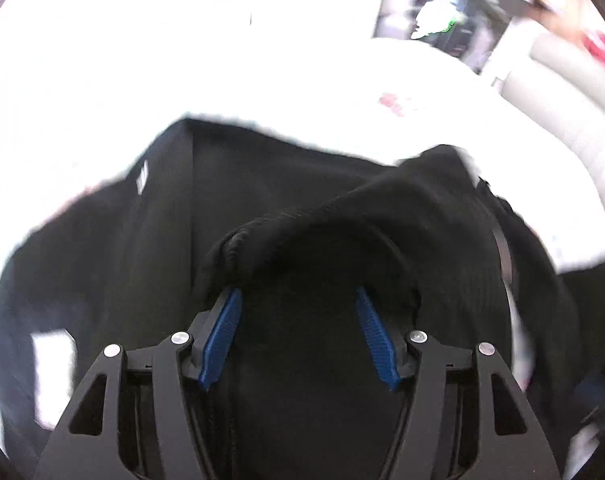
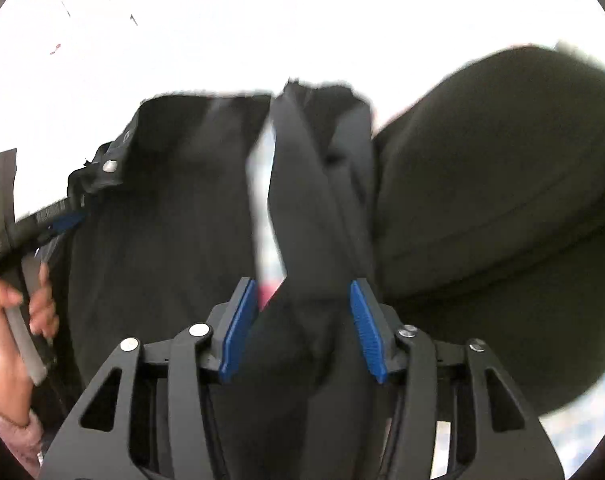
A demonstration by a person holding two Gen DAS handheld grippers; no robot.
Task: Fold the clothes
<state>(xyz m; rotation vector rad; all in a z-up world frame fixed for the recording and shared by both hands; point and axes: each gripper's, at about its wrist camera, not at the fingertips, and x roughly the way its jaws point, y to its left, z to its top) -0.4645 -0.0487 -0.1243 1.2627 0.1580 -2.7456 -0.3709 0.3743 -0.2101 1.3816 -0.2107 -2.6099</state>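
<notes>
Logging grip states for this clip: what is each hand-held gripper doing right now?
Left hand-held gripper: open, over the black garment, gripping nothing.
Right hand-held gripper: open, dark cloth between its pads, unclamped.

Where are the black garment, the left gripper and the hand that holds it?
black garment (image 1: 162, 240): left wrist view, flat panel.
left gripper (image 2: 68, 220): right wrist view, blue fingertip area.
hand (image 2: 22, 312): right wrist view, fingers around the handle.

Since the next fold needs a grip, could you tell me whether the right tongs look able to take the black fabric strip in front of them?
Probably yes: the right tongs stand open and the black strip already lies between them, unobstructed.
</notes>
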